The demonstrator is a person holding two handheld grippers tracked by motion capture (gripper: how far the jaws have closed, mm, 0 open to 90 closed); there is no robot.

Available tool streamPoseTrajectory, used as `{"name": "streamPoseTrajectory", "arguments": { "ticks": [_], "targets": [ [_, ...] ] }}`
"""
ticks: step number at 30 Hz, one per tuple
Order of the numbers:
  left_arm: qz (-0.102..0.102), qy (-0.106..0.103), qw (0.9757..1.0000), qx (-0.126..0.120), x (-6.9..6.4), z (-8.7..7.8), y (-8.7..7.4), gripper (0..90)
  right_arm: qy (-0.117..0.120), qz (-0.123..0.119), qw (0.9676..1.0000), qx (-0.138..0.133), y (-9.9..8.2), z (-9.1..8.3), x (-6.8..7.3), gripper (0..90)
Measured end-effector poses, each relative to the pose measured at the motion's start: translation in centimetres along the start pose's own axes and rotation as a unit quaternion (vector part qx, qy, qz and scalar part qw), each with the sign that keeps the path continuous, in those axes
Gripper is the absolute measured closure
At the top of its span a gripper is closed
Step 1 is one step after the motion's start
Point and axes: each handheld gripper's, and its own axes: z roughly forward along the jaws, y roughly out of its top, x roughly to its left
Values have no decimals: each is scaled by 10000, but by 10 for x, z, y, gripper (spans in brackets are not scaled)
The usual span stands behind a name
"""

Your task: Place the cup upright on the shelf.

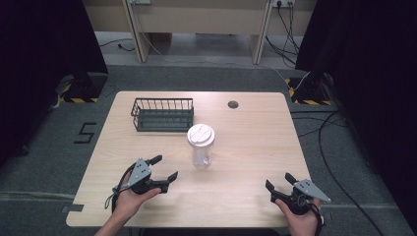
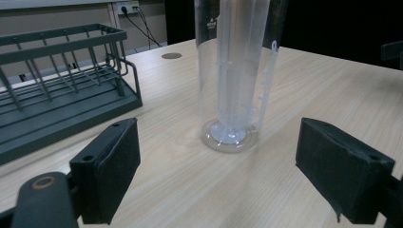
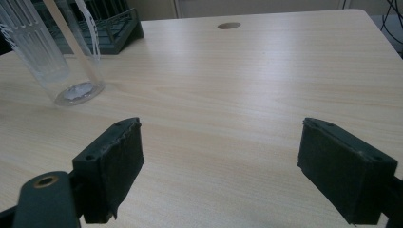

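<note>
Clear plastic tumbler with white lid stands upright at worktop centre, just beside the dark wire basket at its 10 o'clock. Left hand-held gripper sits at the tumbler's 8 o'clock, jaws spread, empty. Right hand-held gripper rests at 4 o'clock, well apart, likewise released.

Two black handheld grippers: left gripper, right gripper. Each topped with a grey three-cornered plate, screws visible. Flat black rectangular pads, edges slightly frayed. Black cable trailing from the left.
</note>
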Motion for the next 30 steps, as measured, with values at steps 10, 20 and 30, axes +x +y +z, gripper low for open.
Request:
{"name": "streamPoseTrajectory", "arguments": {
  "ticks": [10, 20, 30],
  "targets": [
    [89, -182, 9998, 14, -8, 24, 10, 145, 4, -2, 10000, -7, 0, 0, 0, 158],
    [81, -264, 9995, 119, -8, 58, 14, 144, 13, -4, 10000, -6, 0, 0, 0, 159],
    [115, -335, 9992, 190, -11, 82, 14, 145, 22, -14, 10000, -1, 0, 0, 0, 159]
  ]
}}
